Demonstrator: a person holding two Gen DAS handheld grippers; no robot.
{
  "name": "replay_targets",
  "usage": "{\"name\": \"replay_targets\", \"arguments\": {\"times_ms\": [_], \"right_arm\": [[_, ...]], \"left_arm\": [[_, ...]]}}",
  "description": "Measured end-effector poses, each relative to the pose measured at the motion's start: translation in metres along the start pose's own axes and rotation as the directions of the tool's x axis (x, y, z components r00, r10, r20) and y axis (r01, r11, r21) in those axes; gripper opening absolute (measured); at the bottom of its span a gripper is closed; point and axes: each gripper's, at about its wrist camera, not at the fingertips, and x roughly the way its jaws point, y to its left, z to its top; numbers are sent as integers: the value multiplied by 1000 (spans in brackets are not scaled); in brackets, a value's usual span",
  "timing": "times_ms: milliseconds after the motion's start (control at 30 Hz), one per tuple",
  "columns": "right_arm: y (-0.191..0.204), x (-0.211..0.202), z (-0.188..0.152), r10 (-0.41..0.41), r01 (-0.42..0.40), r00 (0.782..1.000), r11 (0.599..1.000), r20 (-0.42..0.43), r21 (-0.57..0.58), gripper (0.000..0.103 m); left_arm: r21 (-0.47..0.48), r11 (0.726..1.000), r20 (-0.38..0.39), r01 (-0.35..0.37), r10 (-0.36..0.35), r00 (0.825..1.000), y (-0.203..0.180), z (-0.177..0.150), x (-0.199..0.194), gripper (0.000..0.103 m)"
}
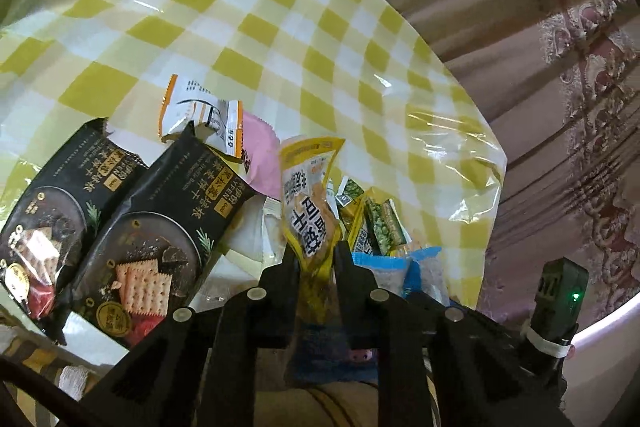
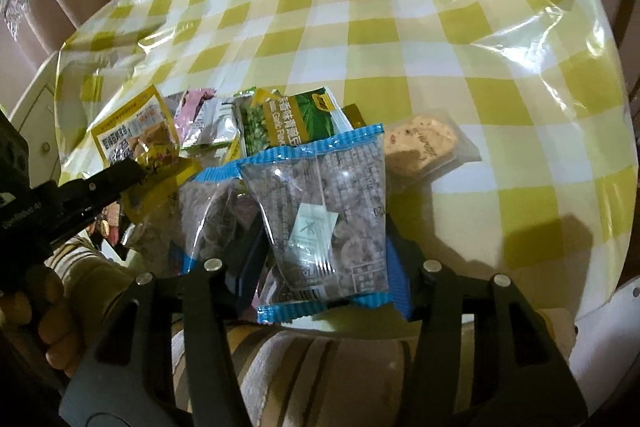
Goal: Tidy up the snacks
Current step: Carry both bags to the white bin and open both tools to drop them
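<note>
1. Clamping a yellow snack pouch [image 1: 310, 203], the left gripper [image 1: 316, 251] has its two fingers pressed tight on the pouch's lower part; the pouch stands upright between them above the near edge of the table.
2. Gripping one clear packet with blue edges [image 2: 324, 215], the right gripper [image 2: 324, 247] has its fingers on either side of the packet, near its lower end, and holds it above the table's near edge.
3. One more clear blue-edged packet [image 2: 208, 211] lies just left of the held one, which overlaps it.
4. Two black cracker packs [image 1: 148, 223] lie side by side on the yellow-checked tablecloth [image 1: 280, 27], at the left in the left wrist view.
5. One white and orange wrapper [image 1: 200, 111] sits beyond them, partly over one pink packet [image 1: 260, 155].
6. Green pea packets [image 2: 280, 127] crowd the middle of the pile; at least two, the exact count unclear.
7. One clear-wrapped round biscuit [image 2: 424, 147] lies at the pile's right side.
8. One hand [image 2: 44, 323] holds the left gripper's handle.
</note>
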Motion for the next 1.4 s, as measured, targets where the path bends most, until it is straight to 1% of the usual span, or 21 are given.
{"name": "replay_targets", "arguments": {"times_ms": [200, 333, 533, 733, 933, 1000, 1067, 1133, 1267, 1400], "right_arm": [[-9, -20, -6, 21, -23, 998, 999, 52, 34, 57], [-19, -32, -11, 32, -38, 997, 997, 77, 73, 57], [-39, -49, -26, 48, -62, 994, 989, 101, 135, 56], [-58, -73, -36, 54, -83, 986, 979, 156, 188, 55], [-79, -85, -44, 89, -137, 977, 957, 192, 254, 55], [-86, -90, -46, 92, -145, 975, 953, 203, 264, 55], [-94, -95, -50, 101, -160, 972, 946, 210, 282, 55], [-102, -101, -53, 94, -159, 971, 941, 221, 300, 55], [-127, -113, -65, 55, -134, 972, 927, 228, 349, 55], [-157, -122, -81, -10, -77, 978, 913, 209, 401, 55]], "left_arm": [[23, 1000, 55, 12, -13, 998, -10, -4, -16, 17], [41, 999, 64, 27, -29, 998, -20, -10, -22, 16], [70, 995, 46, 78, -81, 996, -48, -27, -25, 16], [99, 990, 52, 97, -102, 993, -70, -36, -26, 16], [132, 984, 43, 118, -124, 991, -90, -44, -23, 16], [140, 982, 32, 126, -131, 991, -97, -47, -20, 16], [160, 977, 7, 143, -146, 989, -107, -51, -17, 16], [180, 970, -19, 162, -161, 987, -117, -55, -11, 16], [210, 956, -79, 205, -192, 978, -141, -67, 3, 16], [262, 930, -165, 257, -220, 962, -176, -84, 23, 17]]}}
